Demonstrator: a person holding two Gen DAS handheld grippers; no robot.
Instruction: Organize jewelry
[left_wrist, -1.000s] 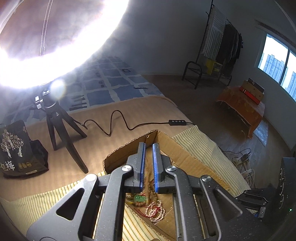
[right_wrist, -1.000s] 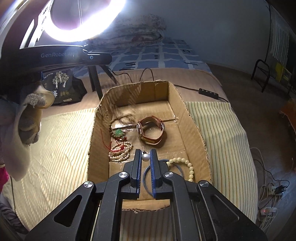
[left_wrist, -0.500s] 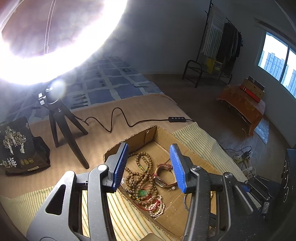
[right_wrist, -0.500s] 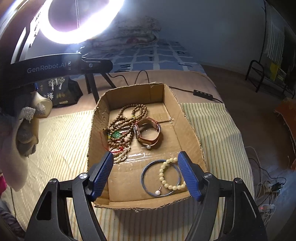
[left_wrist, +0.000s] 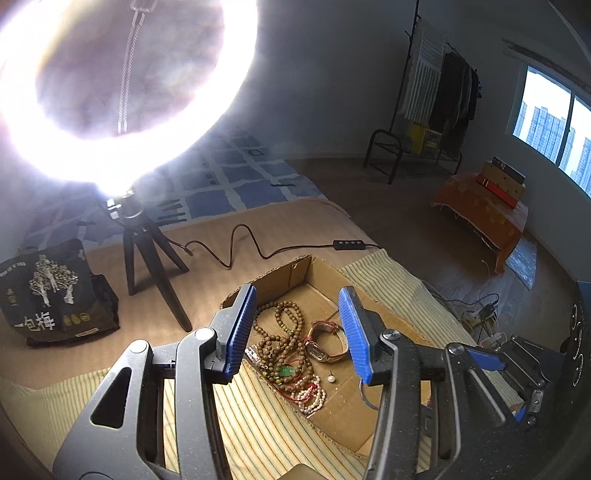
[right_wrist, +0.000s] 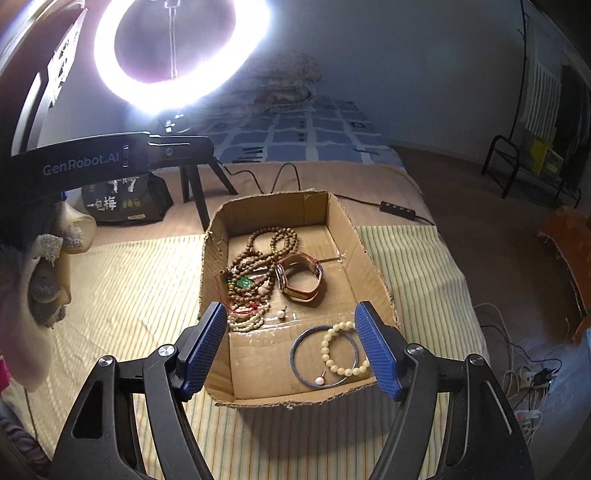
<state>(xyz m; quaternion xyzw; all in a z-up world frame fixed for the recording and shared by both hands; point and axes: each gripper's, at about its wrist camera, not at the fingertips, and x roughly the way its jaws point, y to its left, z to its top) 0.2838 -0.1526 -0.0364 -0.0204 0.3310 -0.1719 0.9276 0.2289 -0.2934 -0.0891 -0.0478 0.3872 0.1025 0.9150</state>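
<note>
Jewelry lies gathered in the open cardboard box on the striped mat, wooden prayer beads beside the watch, while the left gripper and right gripper hover spread and empty, probably free to choose the next piece.

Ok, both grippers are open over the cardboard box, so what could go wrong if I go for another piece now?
The long brown wooden bead strand lies tangled with the small white bead string and a red cord, so lifting one may drag the others. The loose white pearl could roll. The cream bead bracelet overlaps the blue bangle, so a pinch might catch both.
</note>
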